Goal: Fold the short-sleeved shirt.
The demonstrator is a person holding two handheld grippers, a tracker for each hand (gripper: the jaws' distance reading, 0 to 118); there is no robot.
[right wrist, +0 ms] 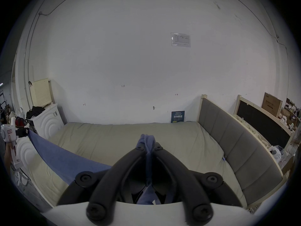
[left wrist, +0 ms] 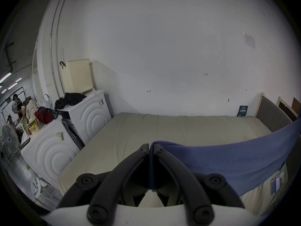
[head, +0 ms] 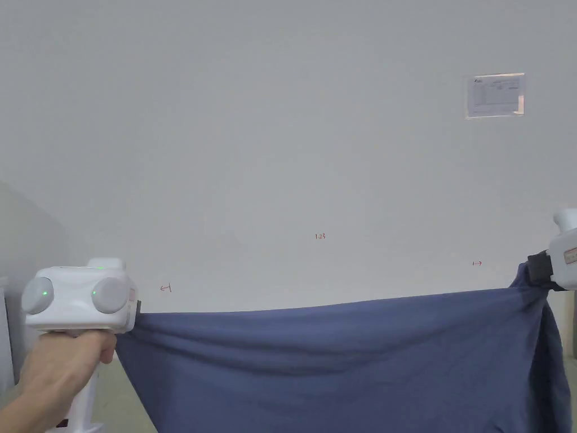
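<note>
Shirt: I have the blue short-sleeved shirt (head: 338,361) up in the air, stretched wide between both tools, its top edge running nearly level from one to the other and the rest hanging down below. I judge the spread is there to pull out slack and show me the shape before it goes down.

Left gripper (left wrist: 151,149): in the left gripper view my jaws are pressed together with the shirt's edge pinched between the tips; the cloth runs off to the side, taut. My hand (head: 67,361) grips the handle from below in the head view.

Right gripper (right wrist: 149,145): jaws clamped tight on a bunched wad of cloth that pokes out past the tips. This bunching suggests I hold a gathered corner here, not a flat hem.

Position over the bed: the shirt hangs above the near edge of the mattress (right wrist: 114,136), not touching its far half; whether the hanging bottom brushes the near edge I cannot tell.

Mattress: bare beige surface, headboard (right wrist: 236,141) at its right end, wall along the far edge. It looks to me like the landing place.

Next, as I judge it: lower both tools evenly toward the middle of the mattress, keeping tension so the cloth lies flat.
</note>
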